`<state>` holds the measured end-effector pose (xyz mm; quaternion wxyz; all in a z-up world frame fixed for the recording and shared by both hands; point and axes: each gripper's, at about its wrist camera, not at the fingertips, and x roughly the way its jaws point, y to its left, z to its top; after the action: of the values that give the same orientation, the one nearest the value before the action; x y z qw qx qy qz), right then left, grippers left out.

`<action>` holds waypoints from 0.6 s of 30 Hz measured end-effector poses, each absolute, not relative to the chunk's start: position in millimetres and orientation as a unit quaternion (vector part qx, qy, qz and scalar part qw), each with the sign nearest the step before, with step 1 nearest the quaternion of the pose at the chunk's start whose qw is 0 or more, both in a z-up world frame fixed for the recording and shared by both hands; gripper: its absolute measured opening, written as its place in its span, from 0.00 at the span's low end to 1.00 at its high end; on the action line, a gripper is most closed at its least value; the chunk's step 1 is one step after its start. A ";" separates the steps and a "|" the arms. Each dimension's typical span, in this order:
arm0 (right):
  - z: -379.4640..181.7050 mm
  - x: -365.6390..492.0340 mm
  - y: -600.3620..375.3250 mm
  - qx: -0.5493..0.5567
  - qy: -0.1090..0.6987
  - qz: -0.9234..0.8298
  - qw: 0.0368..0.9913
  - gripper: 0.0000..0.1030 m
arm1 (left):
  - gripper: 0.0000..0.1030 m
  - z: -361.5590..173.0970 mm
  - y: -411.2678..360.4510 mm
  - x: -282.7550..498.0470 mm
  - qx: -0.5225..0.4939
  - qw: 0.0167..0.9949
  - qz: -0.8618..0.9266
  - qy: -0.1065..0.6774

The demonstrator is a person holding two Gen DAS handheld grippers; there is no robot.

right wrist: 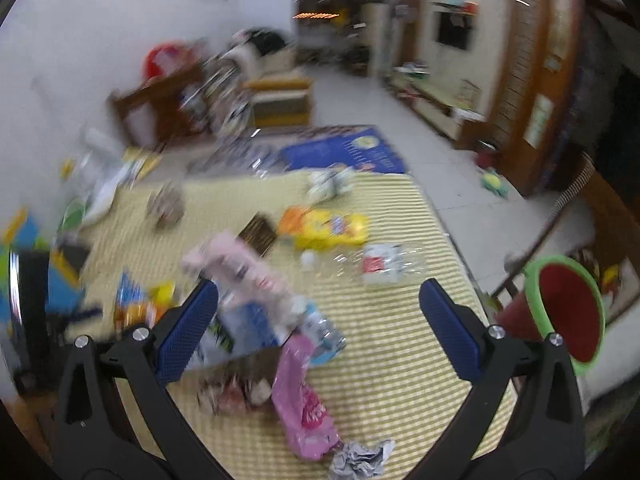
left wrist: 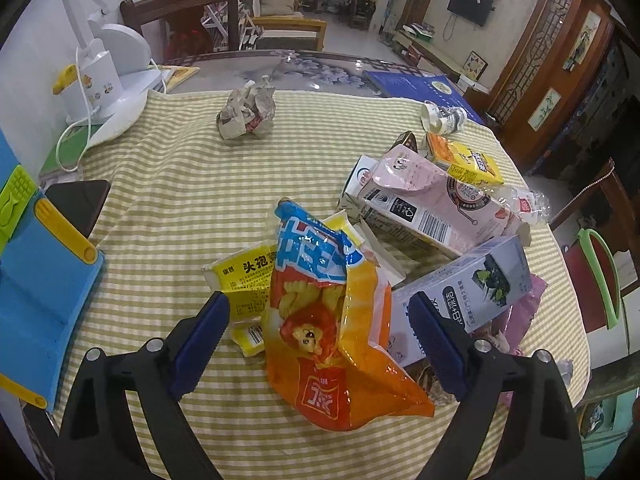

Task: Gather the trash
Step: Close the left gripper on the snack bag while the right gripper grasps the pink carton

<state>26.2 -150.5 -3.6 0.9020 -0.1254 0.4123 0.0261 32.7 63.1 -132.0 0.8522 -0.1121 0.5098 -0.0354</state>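
Crinkly orange and blue snack bag (left wrist: 332,320) lies on the striped table (left wrist: 180,184), pointing straight ahead between the wide, empty pads of the nearer left hand-held gripper (left wrist: 318,344).

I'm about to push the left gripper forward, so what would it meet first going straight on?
Most likely the orange and blue snack bag, lying between the open left gripper fingers on the striped tablecloth. Depth is unclear, but nothing else seems nearer.
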 end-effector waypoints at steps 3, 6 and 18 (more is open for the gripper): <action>-7.6 21.5 -135.0 -0.155 0.409 0.051 0.898 0.97 | 0.84 -131.6 62.1 34.3 -0.110 0.853 -0.038 0.509; -15.9 23.4 -124.5 -0.169 0.422 0.081 0.887 0.97 | 0.83 -134.4 62.6 35.6 -0.113 0.851 -0.042 0.512; -78.6 26.8 -50.5 -0.448 0.424 0.246 0.748 0.97 | 0.46 -159.0 88.4 38.3 -0.162 0.830 -0.025 0.533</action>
<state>26.8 -50.5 -78.6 0.7478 -0.4475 0.4243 0.2460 38.3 88.4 -159.0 0.8302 -0.1620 0.5329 -0.0247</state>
